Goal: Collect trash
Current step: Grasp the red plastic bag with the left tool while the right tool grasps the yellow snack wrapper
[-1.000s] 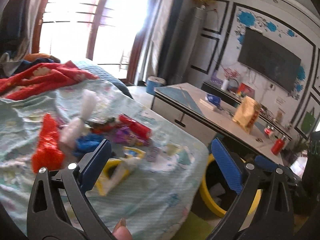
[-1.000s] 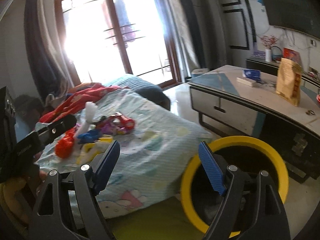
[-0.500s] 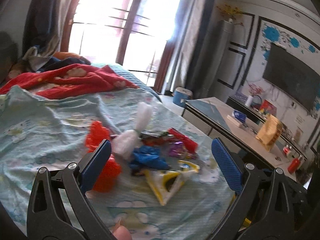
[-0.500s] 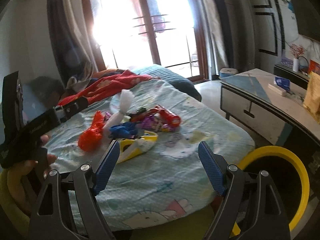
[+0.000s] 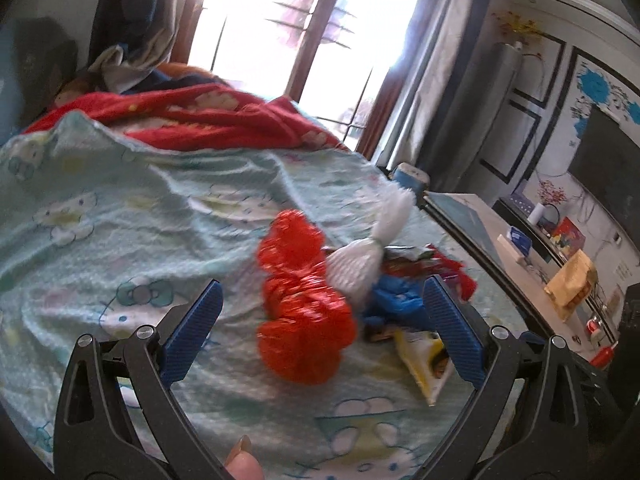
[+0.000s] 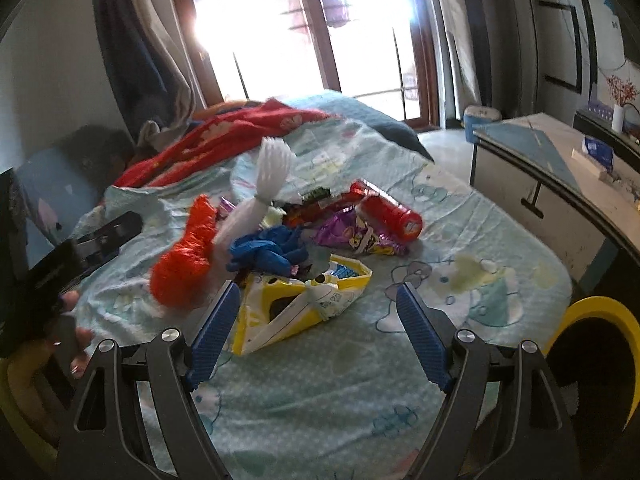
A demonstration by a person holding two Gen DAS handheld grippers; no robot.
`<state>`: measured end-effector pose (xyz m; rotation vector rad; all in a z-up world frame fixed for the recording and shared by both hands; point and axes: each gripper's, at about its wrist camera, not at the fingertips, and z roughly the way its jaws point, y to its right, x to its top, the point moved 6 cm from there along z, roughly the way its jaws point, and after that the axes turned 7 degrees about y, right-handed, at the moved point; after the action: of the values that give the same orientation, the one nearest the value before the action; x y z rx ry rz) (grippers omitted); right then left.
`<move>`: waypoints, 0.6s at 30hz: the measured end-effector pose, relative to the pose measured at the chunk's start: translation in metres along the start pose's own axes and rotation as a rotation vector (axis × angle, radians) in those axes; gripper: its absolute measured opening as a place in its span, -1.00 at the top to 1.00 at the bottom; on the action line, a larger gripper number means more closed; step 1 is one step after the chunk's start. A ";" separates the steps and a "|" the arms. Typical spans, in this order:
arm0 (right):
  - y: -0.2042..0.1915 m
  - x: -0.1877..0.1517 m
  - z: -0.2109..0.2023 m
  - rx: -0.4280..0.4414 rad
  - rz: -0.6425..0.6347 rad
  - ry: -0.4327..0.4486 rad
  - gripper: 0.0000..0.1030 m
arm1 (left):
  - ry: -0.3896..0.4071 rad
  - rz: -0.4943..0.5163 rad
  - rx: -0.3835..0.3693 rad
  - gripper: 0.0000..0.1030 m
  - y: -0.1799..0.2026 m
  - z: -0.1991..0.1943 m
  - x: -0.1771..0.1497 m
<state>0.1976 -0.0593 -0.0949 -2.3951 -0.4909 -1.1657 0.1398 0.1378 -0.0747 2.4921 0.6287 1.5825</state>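
A heap of trash lies on the light-blue bedspread (image 6: 472, 240). It holds a red plastic bag (image 5: 304, 312) (image 6: 182, 264), a tied white bag (image 5: 362, 268) (image 6: 260, 200), blue gloves (image 6: 268, 252) (image 5: 396, 300), a yellow wrapper (image 6: 304, 304) (image 5: 424, 360), a purple wrapper (image 6: 360, 236) and a red can (image 6: 390, 216). My left gripper (image 5: 320, 332) is open, its fingers either side of the red bag. My right gripper (image 6: 318, 336) is open, just short of the yellow wrapper.
A yellow-rimmed bin (image 6: 592, 344) stands on the floor right of the bed. A red blanket (image 5: 208, 120) lies at the bed's far end. A low white table (image 6: 560, 184) with small items stands to the right. The left gripper shows at the right view's left edge (image 6: 72, 256).
Both grippers have swung left from the bin toward the bed and come closer to the trash heap. The heap now fills the middle of both views.
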 end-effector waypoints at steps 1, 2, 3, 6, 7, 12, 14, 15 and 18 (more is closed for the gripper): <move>0.001 -0.001 0.006 -0.001 0.010 -0.012 -0.51 | -0.007 -0.008 0.001 -0.78 -0.004 0.002 -0.001; 0.002 -0.002 0.012 -0.003 0.017 -0.023 -0.51 | -0.016 -0.017 0.002 -0.78 -0.007 0.004 -0.003; 0.003 -0.003 0.017 -0.006 0.022 -0.033 -0.51 | -0.023 -0.024 0.002 -0.78 -0.010 0.007 -0.004; 0.006 -0.003 0.032 -0.010 0.045 -0.056 -0.49 | -0.059 -0.064 -0.008 -0.78 -0.018 0.016 -0.010; 0.007 -0.003 0.035 -0.010 0.053 -0.061 -0.46 | -0.072 -0.078 -0.014 -0.78 -0.020 0.019 -0.012; 0.018 -0.011 0.056 0.041 0.175 -0.122 -0.16 | -0.139 -0.138 -0.056 -0.50 -0.023 0.032 -0.026; 0.020 -0.015 0.058 0.089 0.236 -0.137 -0.02 | -0.156 -0.146 -0.065 -0.35 -0.023 0.035 -0.031; 0.019 -0.015 0.057 0.085 0.229 -0.136 0.07 | -0.171 -0.153 -0.072 -0.24 -0.022 0.037 -0.034; 0.018 -0.018 0.051 0.094 0.221 -0.131 0.13 | -0.196 -0.164 -0.087 0.16 -0.021 0.038 -0.040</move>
<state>0.2291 -0.0500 -0.1415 -2.3834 -0.3042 -0.8768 0.1531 0.1445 -0.1322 2.4234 0.6990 1.2630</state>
